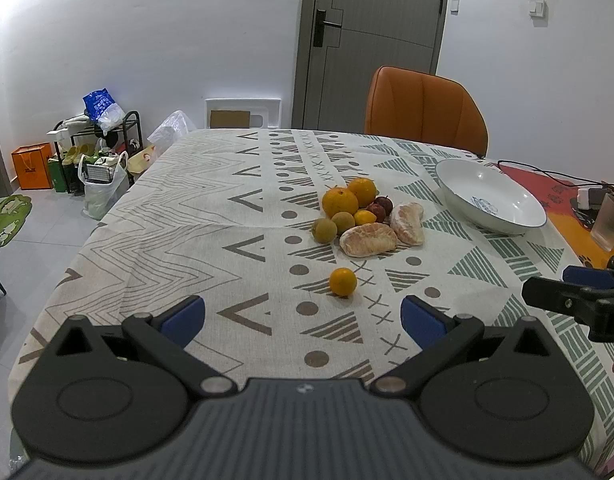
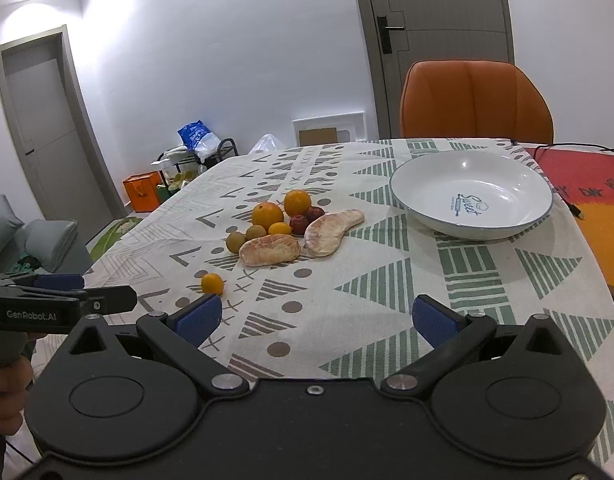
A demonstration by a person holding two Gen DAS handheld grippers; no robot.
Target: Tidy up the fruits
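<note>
Wide apart and holding nothing, the jaws of the left gripper point(image 1: 303, 320) hang over the near part of the bench point(image 1: 187, 208), which wears a patterned cloth. Just ahead of them a small orange point(image 1: 342, 281) sits alone on the cloth. Farther back lies the fruit pile point(image 1: 357, 210): two large oranges at the rear, two dark red fruits, a small yellow one, two brownish-green ones, and two peeled pomelo pieces point(image 1: 381, 232) at the front. A white bowl point(image 1: 459, 196) stands empty to the right of the pile, apart from it. At the right edge the right gripper point(image 1: 575, 300) shows from the side.

From the right wrist, the right gripper point(image 2: 313, 318) also has its jaws spread wide and bare above the cloth. The small orange point(image 2: 212, 283) lies ahead to the left, near the left blue pad. The fruit pile point(image 2: 285, 220) sits beyond it, and the bowl point(image 2: 427, 208) stands to the right, in front of an orange chair point(image 2: 475, 100). The left gripper point(image 2: 67, 300) juts in from the left, a hand point(image 2: 7, 384) on its grip.
</note>
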